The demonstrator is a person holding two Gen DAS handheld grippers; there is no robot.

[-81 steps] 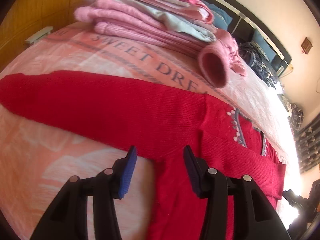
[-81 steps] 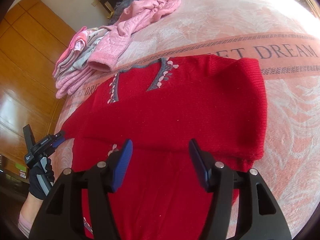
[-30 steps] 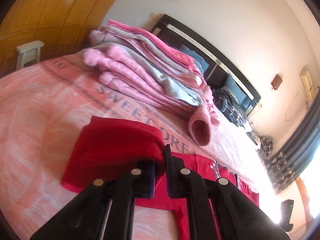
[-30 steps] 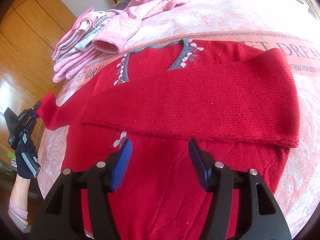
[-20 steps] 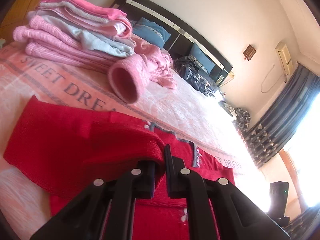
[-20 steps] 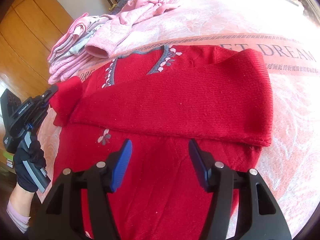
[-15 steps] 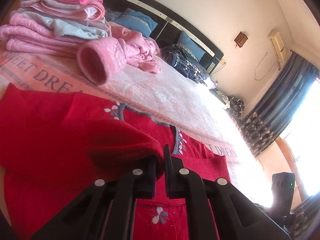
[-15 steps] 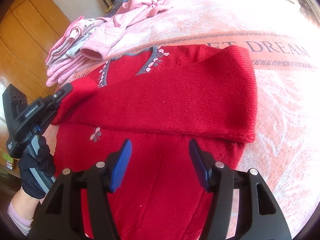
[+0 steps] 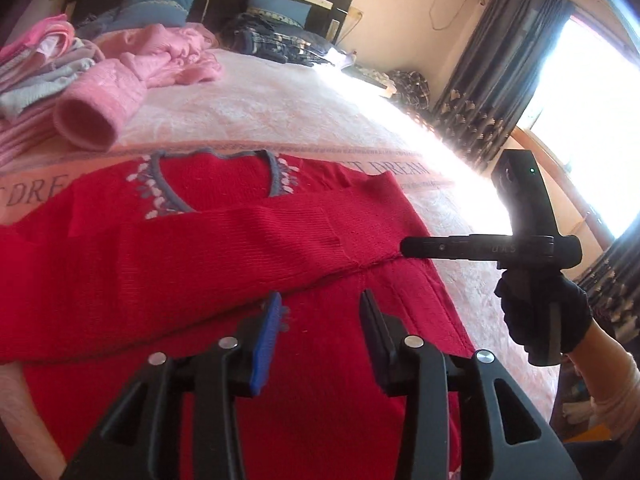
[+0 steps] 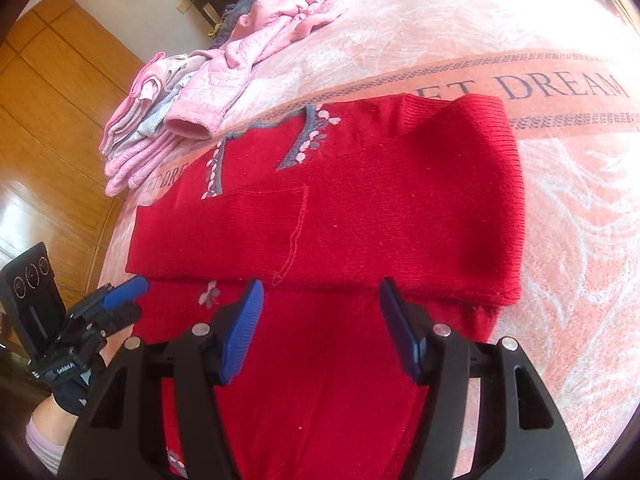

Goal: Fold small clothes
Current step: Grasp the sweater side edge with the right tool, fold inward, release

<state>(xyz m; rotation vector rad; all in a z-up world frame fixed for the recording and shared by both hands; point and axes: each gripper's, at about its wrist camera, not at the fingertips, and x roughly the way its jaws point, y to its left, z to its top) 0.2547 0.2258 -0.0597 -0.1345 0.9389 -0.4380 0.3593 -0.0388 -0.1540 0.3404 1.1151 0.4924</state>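
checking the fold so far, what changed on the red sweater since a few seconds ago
The left gripper shut on the left sleeve, carried it across the red sweater's chest, then let go; it now lies over the already folded right sleeve. The right gripper stayed open above the body, and the pink pile stayed put.

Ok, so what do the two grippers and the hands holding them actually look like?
Both grippers are black plastic with silver screws and blue ribbed pads: the left gripper and the right gripper. Each sits on a black handle with a camera block on top. The left hand and the right hand wear black gloves over pale sleeve cuffs.
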